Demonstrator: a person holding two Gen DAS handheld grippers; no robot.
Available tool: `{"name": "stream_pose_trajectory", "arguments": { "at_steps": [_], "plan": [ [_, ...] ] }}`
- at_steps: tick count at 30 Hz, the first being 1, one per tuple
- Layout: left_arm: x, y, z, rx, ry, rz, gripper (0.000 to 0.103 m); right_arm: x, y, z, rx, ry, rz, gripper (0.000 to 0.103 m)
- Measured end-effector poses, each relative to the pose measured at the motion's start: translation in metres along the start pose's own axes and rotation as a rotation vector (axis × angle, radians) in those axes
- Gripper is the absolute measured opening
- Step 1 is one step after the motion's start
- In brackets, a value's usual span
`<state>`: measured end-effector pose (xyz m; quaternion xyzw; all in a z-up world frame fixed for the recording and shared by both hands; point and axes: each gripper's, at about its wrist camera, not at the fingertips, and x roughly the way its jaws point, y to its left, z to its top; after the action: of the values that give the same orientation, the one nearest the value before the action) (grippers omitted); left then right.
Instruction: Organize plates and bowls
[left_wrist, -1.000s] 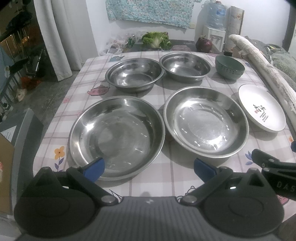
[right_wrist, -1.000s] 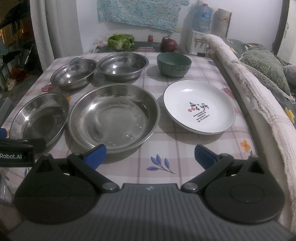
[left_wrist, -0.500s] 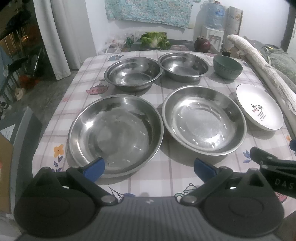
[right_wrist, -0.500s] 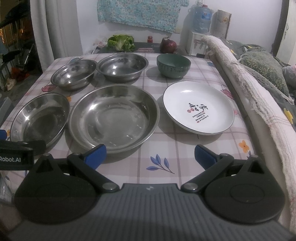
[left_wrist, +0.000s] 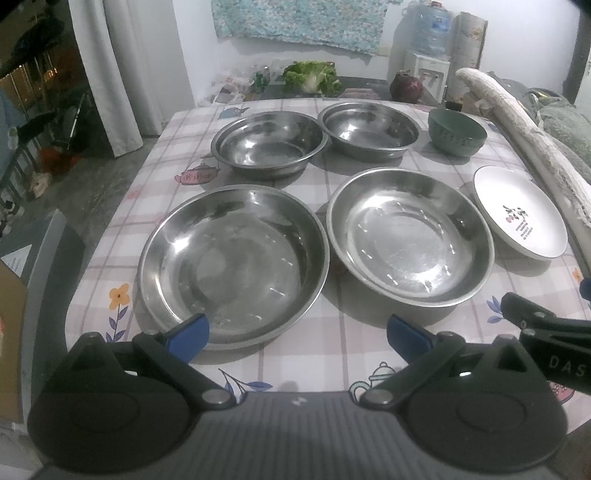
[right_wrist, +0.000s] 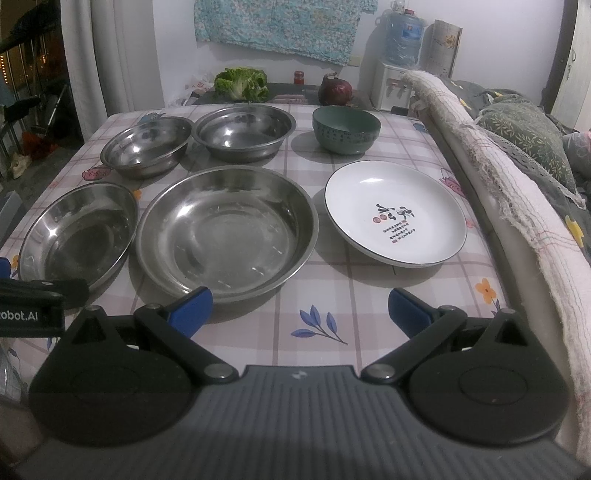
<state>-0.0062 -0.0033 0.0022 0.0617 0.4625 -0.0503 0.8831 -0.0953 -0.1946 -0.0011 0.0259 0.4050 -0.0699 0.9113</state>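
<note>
sitting untouched on the checked table (left_wrist: 343, 343): two steel plates, two steel bowls, a green bowl and a white plate.

lying side by side in the front row are the left steel plate (left_wrist: 232, 264), right steel plate (left_wrist: 410, 236) and white plate (right_wrist: 395, 212); standing behind them are the left steel bowl (left_wrist: 269, 144), right steel bowl (left_wrist: 369, 129) and green bowl (right_wrist: 346, 129). the left gripper (left_wrist: 297, 332) and right gripper (right_wrist: 299, 306) are hovering at the near edge, jaws spread wide and gripping nothing.
</note>
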Motion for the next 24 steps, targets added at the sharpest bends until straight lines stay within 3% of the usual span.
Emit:
{"name": "stream_pose_trajectory", "arguments": {
  "at_steps": [15,20,24],
  "plan": [
    [0.006,0.003,0.000,-0.005,0.008,0.008,0.103,0.001,0.000,0.002,-0.012,0.000,-0.018,0.102],
    [0.007,0.014,0.012,-0.003,-0.041,0.052,0.103,0.010,0.000,0.014,-0.065,-0.009,-0.029,0.102],
    [0.012,0.030,0.035,-0.002,-0.085,0.086,0.103,0.011,0.000,0.039,-0.109,-0.072,0.013,0.102]
  ]
}}
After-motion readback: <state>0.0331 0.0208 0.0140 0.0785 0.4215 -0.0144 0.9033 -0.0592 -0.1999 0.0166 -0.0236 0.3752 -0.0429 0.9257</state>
